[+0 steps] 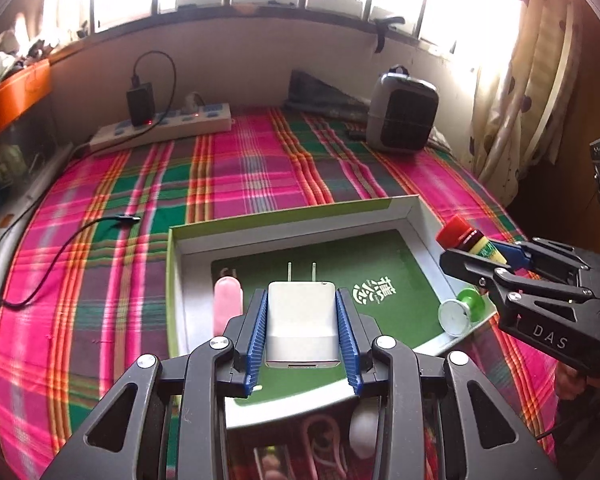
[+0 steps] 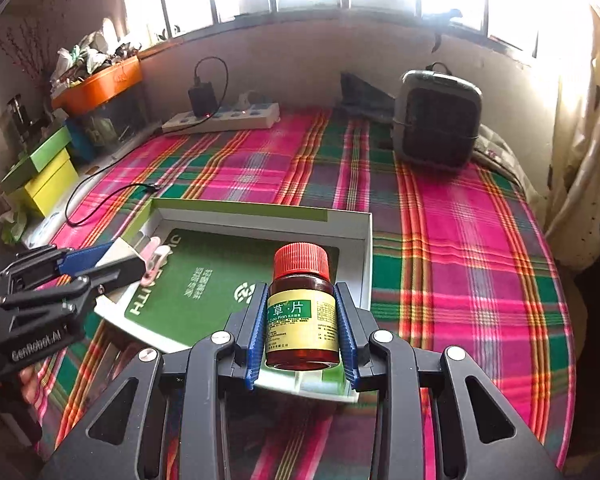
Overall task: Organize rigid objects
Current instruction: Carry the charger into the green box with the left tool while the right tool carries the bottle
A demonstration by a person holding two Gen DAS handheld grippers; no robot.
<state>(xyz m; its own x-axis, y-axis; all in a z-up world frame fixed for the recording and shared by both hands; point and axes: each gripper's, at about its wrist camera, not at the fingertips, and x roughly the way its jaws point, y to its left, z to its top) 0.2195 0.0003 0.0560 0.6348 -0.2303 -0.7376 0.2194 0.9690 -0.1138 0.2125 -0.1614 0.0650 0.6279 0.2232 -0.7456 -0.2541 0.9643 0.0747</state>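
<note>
Left gripper (image 1: 302,330) closed on a white charger (image 1: 301,322), blue fingers (image 1: 260,334) pressing both flat sides. Prongs aimed forward, away from the camera, long axis running along the fingers; USB slot facing back. Held above a shallow box (image 1: 420,216) with a green booklet (image 1: 384,280) inside.

Right gripper (image 2: 302,330) clamped on an amber bottle (image 2: 302,320), red cap (image 2: 301,260) pointing forward, base toward the camera, axis along the fingers. Hanging over the box's near right corner.

Inside the box: pink clip (image 1: 227,300) left, small green-and-white reel (image 1: 458,312) right. All above a plaid-covered bed (image 1: 260,168).
</note>
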